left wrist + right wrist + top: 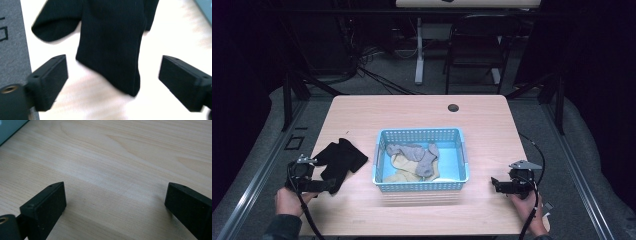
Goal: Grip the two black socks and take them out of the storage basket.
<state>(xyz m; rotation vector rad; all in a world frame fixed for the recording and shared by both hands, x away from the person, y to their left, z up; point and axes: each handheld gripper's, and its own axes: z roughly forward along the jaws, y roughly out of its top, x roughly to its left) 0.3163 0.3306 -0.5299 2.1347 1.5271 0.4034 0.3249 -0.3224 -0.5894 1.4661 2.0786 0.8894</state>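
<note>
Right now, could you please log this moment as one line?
left gripper: open by black socks | right gripper: open over table | basket: socks inside

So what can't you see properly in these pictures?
- Black socks: left gripper view, tops cut off by the upper edge, so the count is unclear.
- Basket: high view, socks piled together and too small to count.
- Left gripper: high view, dark against the black socks, jaws hard to separate.
- Basket corner: right gripper view, cut off by the edge.
</note>
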